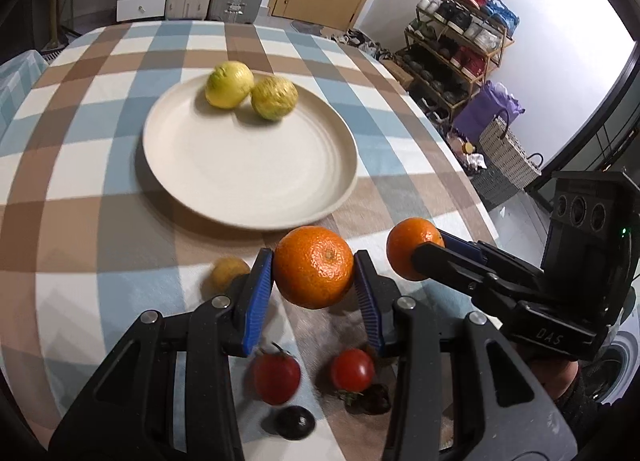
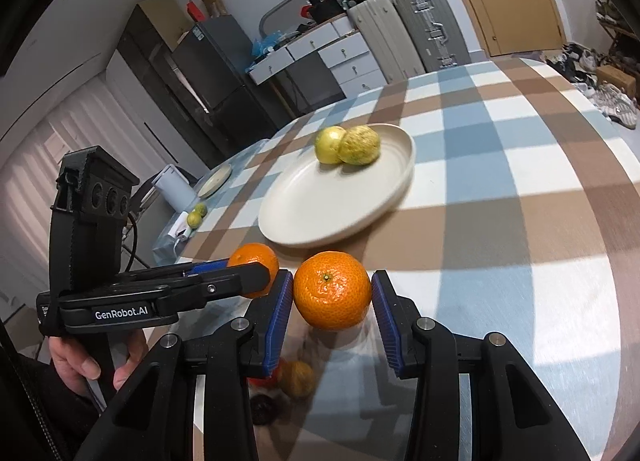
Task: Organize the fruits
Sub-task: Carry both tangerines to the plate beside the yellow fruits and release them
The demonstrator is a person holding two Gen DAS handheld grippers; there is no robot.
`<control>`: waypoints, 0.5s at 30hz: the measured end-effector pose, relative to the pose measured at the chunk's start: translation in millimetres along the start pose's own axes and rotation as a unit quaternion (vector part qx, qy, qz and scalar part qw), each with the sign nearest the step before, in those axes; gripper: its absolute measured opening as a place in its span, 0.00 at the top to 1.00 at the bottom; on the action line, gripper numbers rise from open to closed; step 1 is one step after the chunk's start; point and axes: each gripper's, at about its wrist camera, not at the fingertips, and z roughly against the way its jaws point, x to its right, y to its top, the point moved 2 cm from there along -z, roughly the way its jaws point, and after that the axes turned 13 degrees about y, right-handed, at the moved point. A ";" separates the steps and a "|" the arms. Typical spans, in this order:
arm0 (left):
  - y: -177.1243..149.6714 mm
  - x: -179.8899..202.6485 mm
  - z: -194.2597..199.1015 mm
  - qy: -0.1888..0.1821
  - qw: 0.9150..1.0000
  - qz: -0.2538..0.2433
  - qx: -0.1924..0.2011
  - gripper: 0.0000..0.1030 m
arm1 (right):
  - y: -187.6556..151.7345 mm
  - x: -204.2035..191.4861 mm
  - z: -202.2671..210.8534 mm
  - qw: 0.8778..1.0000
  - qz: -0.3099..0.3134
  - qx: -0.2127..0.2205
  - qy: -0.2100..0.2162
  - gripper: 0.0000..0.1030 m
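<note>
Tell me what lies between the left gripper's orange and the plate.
Nothing: in the left wrist view, only bare checked tablecloth separates the held orange from the plate rim.

Left tongs [image 1: 314,267] and right tongs [image 2: 332,295] both clamped, side by side.

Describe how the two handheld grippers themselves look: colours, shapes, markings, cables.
Both are black plastic linkage frames with silver pivot pins and ribbed blue finger pads. The left gripper bears white "GenRobot.AI" lettering, a boxy black three-lens sensor block on top and a thin black cable behind. The right gripper shows embossed "DAS" lettering, a matching sensor block and a small green light.
</note>
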 end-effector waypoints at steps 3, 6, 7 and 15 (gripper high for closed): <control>11.6 -9.7 1.2 0.005 1.000 0.005 0.006 0.64 | 13.5 -4.8 -7.3 1.000 0.007 -0.001 0.009 0.60; 25.3 -19.8 0.5 0.010 1.000 0.008 0.014 0.64 | 28.4 -10.2 -14.2 1.000 0.020 0.002 0.006 0.60; 29.2 -22.0 -0.4 0.012 1.000 0.009 0.017 0.64 | 35.3 -11.6 -17.6 1.000 0.025 0.004 0.002 0.60; 68.1 -49.8 -18.6 0.018 0.999 0.029 0.026 0.64 | 85.9 -16.3 -52.9 0.998 0.051 -0.009 0.023 0.60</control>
